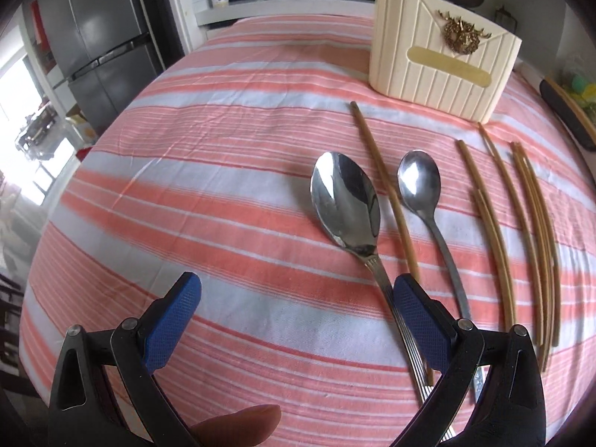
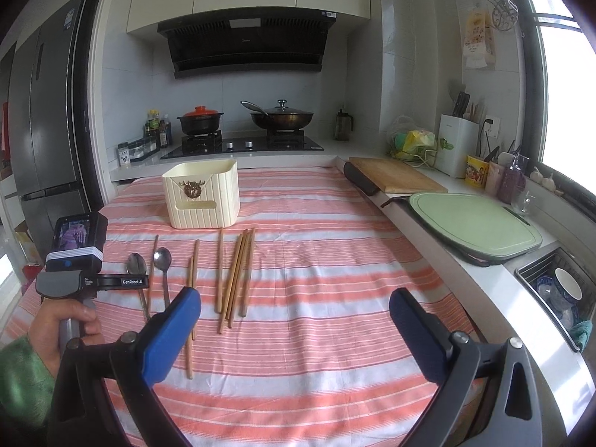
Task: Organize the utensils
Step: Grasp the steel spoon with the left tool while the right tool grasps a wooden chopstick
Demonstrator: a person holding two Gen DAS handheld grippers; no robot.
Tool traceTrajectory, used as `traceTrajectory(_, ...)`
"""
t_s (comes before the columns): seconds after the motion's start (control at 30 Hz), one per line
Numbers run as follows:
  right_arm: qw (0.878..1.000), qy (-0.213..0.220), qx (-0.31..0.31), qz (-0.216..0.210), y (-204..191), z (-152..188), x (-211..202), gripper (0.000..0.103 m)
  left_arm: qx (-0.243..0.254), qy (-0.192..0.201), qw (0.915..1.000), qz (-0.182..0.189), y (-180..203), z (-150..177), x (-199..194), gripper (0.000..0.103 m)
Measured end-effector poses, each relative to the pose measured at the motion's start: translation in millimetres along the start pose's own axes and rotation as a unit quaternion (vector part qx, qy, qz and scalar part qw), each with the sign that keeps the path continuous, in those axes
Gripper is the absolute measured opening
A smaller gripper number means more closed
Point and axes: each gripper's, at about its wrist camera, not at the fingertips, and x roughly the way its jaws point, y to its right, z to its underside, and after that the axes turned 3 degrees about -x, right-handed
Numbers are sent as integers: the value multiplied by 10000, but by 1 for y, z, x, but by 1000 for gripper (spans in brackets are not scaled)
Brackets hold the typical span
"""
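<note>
A table covered in a salmon-pink and white striped cloth (image 2: 316, 260) is seen from two handheld grippers. At the far end of the cloth a cream ribbed plastic utensil holder with a gold emblem (image 2: 203, 199) is set upright.

In front of the holder the utensils are laid out side by side on the cloth. A large shiny steel spoon (image 1: 346, 205) is placed furthest left, bowl toward the holder. Just to its right a single brown wooden chopstick (image 1: 383, 193) is laid, then a smaller steel spoon (image 1: 419, 182). Further right, several more wooden chopsticks (image 1: 521, 231) are spread loosely, some touching.

The left gripper (image 1: 298, 320) is held low over the cloth with its blue-padded fingers (image 1: 171, 327) spread wide; nothing is gripped. The handle of the large spoon is seen running just inside the right-hand finger, and contact cannot be told. In the right wrist view the left gripper is held by a hand (image 2: 65, 329) in a green sleeve.

The right gripper (image 2: 294, 331) is held higher and nearer the table's near edge, its fingers also wide apart and empty.

Behind the table a stove with a wok and a pot (image 2: 201, 121) is visible.
</note>
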Motion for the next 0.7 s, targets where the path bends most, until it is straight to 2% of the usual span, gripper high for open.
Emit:
traceTrajectory(0.17,9999,24,-128,37,4,-9,13,103,129,-12,9999,-12,-2,4,5,103)
traceTrajectory(0.27,9997,-39,-210,-107,10,-23,35,103,302,19,9995,42,-9,8,1,103)
traceTrajectory(0.4,9976,-480,-330,-385,12,-34,87,103,572,-12,9983,116,-15,6,1,103)
traceTrajectory(0.5,9911,-981,-409,-804,6,-37,136,102,702,-94,9972,235,-20,3,4,103)
traceTrajectory(0.57,9838,-1345,-225,-1160,0,-36,169,95,762,-130,9967,262,-25,2,5,103)
traceTrajectory(0.63,9760,-1724,-148,-1325,-9,-34,203,72,800,-151,9963,269,-30,2,5,103)
traceTrajectory(0.7,9669,-2062,-36,-1503,-17,-29,230,58,817,-161,9962,267,-33,1,5,103)
